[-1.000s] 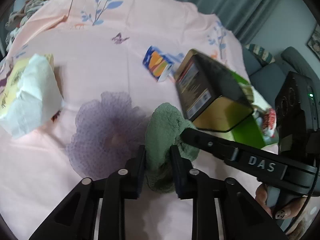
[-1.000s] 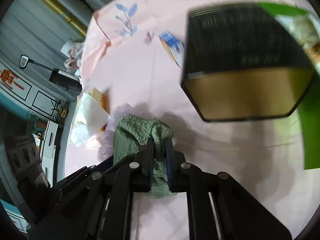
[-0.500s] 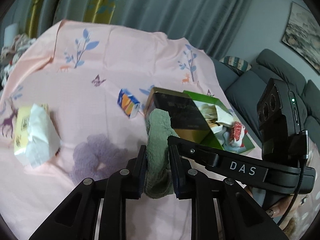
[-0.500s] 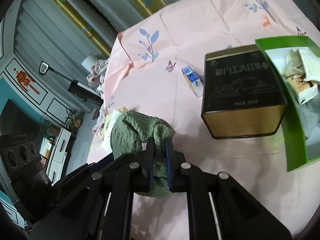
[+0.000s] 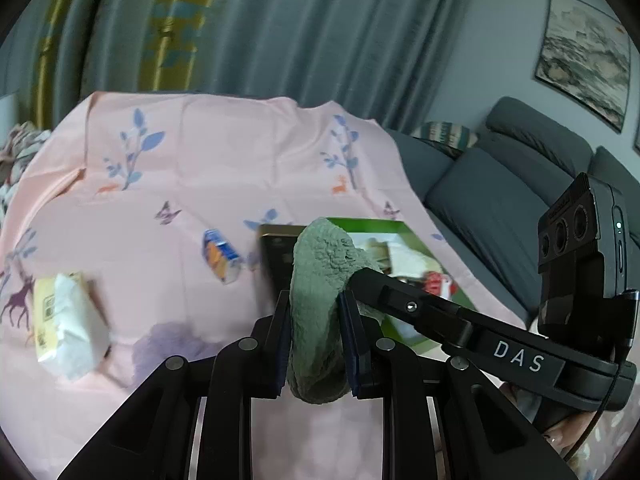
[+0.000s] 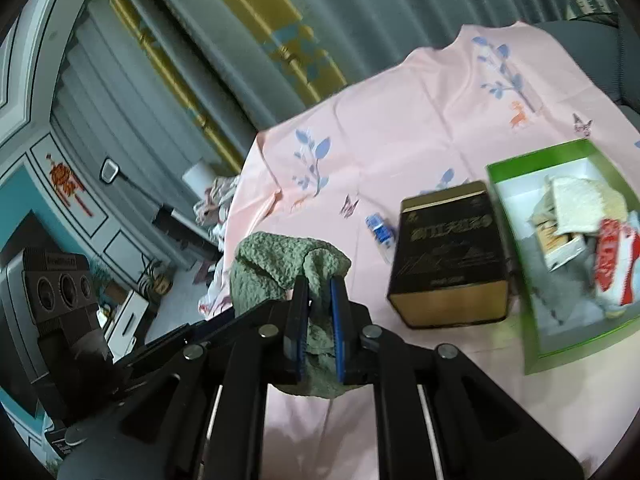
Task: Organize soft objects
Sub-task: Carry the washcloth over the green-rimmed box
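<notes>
Both grippers hold one fuzzy green cloth (image 5: 318, 280) in the air above the pink tablecloth. My left gripper (image 5: 314, 300) is shut on its lower part. My right gripper (image 6: 319, 286) is shut on another fold of the green cloth (image 6: 280, 264), and its finger crosses the left wrist view from the right. A green open box (image 6: 536, 344) with several soft items lies on the table to the right; it also shows in the left wrist view (image 5: 404, 332). A purple lace cloth (image 5: 168, 350) lies flat on the table below the left gripper.
A black and gold tin (image 6: 448, 256) stands next to the green box. A small blue and orange carton (image 5: 220, 256) and a tissue pack (image 5: 68, 326) lie on the pink tablecloth (image 5: 224, 152). A grey sofa (image 5: 500, 184) stands to the right.
Both grippers have lifted the green cloth up off the table. The table objects now look farther away and lower in both views.
</notes>
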`<state>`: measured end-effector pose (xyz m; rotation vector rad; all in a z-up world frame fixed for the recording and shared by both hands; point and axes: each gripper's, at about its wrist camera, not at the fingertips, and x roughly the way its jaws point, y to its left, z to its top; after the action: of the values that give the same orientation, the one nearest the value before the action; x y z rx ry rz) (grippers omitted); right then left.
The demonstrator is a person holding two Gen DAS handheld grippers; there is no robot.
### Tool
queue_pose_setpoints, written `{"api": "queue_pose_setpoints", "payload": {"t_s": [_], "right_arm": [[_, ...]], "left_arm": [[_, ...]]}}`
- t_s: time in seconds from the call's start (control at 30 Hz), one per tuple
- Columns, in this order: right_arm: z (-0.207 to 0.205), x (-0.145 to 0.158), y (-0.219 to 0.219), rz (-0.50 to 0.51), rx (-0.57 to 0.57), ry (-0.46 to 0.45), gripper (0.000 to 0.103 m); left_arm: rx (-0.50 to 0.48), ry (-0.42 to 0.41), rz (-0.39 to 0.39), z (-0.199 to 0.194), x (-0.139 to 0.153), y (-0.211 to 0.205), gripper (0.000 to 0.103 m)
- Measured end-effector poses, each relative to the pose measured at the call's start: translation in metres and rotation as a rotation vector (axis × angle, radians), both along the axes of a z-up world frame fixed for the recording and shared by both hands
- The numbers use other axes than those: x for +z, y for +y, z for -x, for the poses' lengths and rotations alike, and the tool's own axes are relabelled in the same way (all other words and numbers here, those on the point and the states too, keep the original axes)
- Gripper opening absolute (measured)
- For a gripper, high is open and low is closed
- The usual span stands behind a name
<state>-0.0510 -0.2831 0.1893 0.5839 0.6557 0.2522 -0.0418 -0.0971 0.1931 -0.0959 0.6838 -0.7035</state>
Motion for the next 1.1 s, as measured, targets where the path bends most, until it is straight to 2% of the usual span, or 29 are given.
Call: {"api": "queue_pose_setpoints", "payload": {"t_s": [0.2, 0.4, 0.53, 0.6, 0.67, 0.8, 0.97, 1.1], "right_arm": [[0.011, 0.012, -0.035, -0.029, -0.075, -0.029, 0.011], [0.02, 0.034, -0.074, -0.002, -0.182, -0.076, 0.011], [0.017, 0.043, -0.1, 0.029, -0.245, -0.09, 0.012], [0.009, 0.042, -0.122, 0.001, -0.264, -0.083, 0.012], [0.002, 0.036, -0.141, -0.023, -0.291, -0.06, 0.012], [-0.016, 0.01, -0.171, -0.038, -0.348, -0.005, 0.012], [-0.04, -0.032, -0.2, -0.095, -0.389, 0.077, 0.011], [-0.053, -0.055, -0.21, -0.131, -0.401, 0.131, 0.011]], "left_arm": [[-0.055, -0.016, -0.01, -0.002, 0.014, -0.037, 0.022], [-0.115, -0.046, -0.008, -0.008, 0.03, -0.086, 0.022], [-0.159, -0.036, 0.013, -0.02, 0.039, -0.122, 0.022], [-0.168, -0.039, 0.007, -0.029, 0.04, -0.144, 0.022], [-0.151, -0.041, -0.033, -0.042, 0.035, -0.168, 0.022], [-0.164, 0.023, -0.067, -0.068, 0.015, -0.201, 0.022], [-0.128, 0.065, -0.146, -0.098, -0.017, -0.231, 0.022], [-0.125, 0.096, -0.189, -0.112, -0.041, -0.251, 0.022]]}}
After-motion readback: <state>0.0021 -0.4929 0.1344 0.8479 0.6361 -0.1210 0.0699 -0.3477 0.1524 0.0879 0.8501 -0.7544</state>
